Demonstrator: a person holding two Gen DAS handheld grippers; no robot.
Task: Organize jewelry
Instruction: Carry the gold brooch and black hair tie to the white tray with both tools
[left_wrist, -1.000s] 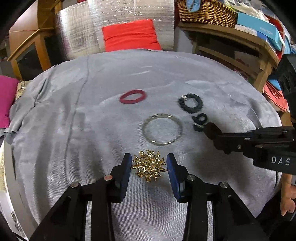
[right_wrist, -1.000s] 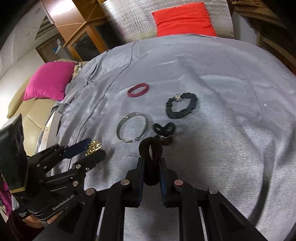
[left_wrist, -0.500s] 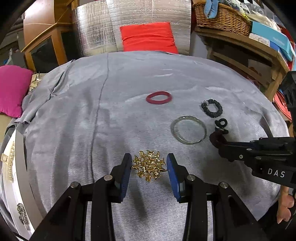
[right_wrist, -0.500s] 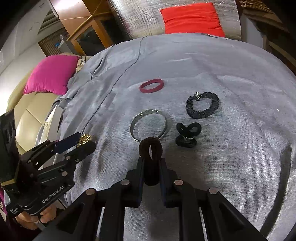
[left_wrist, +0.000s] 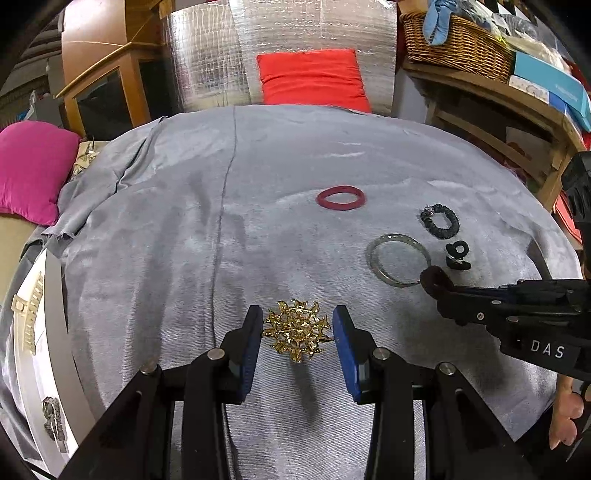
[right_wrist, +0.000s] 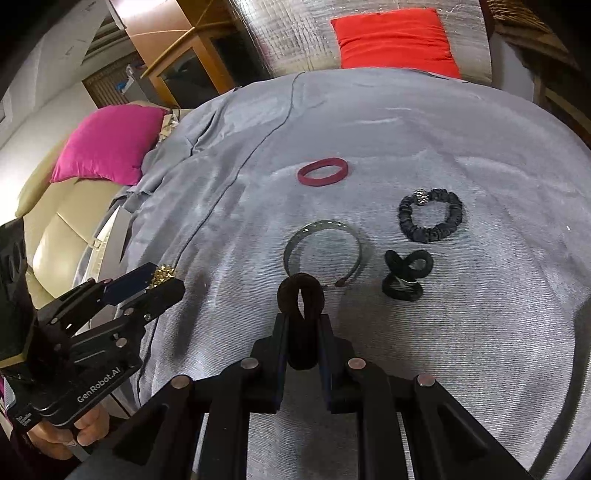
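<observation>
My left gripper (left_wrist: 297, 325) is shut on a gold filigree brooch (left_wrist: 295, 334), which hangs between the blue pads above the grey cloth (left_wrist: 184, 258). In the right wrist view that gripper (right_wrist: 162, 280) sits at the left with the brooch (right_wrist: 162, 274) glinting at its tip. My right gripper (right_wrist: 304, 321) is shut on a dark brown hair tie (right_wrist: 301, 295), whose loop sticks out past the fingertips. Lying on the cloth are a red ring (right_wrist: 322, 171), a silver bangle (right_wrist: 321, 225), a black beaded scrunchie (right_wrist: 454, 218) and a twisted black hair tie (right_wrist: 406, 273).
A white tray (left_wrist: 33, 332) holding a silver piece (left_wrist: 51, 421) lies off the cloth's left edge. A pink cushion (left_wrist: 29, 173) sits at the left and a red cushion (left_wrist: 314, 79) at the back. A wooden shelf with a wicker basket (left_wrist: 454, 40) stands at the right.
Both grippers have moved left over the cloth, so the loose pieces have slid to the right in both views. Each grip is unchanged.
</observation>
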